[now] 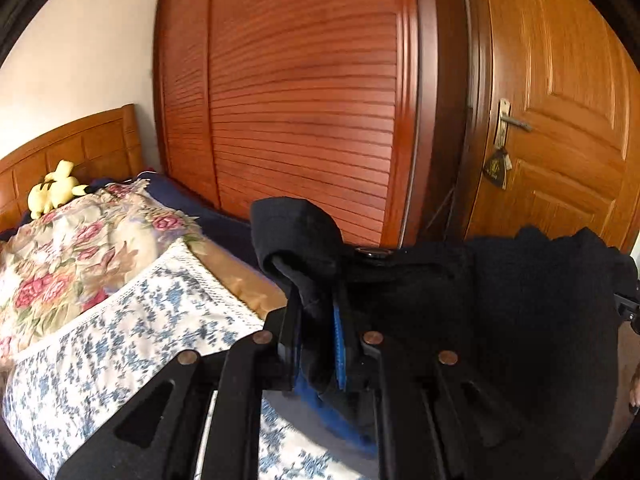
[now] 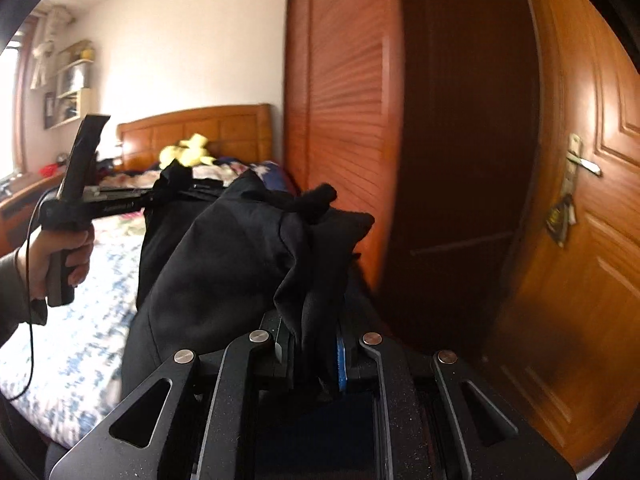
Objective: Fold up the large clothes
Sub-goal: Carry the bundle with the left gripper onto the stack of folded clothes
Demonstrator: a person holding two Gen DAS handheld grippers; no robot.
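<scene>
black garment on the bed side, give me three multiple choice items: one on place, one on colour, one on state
1. Where is the yellow plush toy?
A. On the bed by the headboard
B. Hanging on the door handle
C. On the wall shelf

2. What colour is the garment that both grippers hold?
A. Red
B. White
C. Black

3. How do the right gripper's jaws stand?
A. Wide open and empty
B. Shut on cloth
C. Shut on the door handle

Answers:
1 A: the yellow plush toy lies at the headboard.
2 C: the garment is black.
3 B: the right gripper pinches a bunch of the cloth, as does the left gripper.
</scene>
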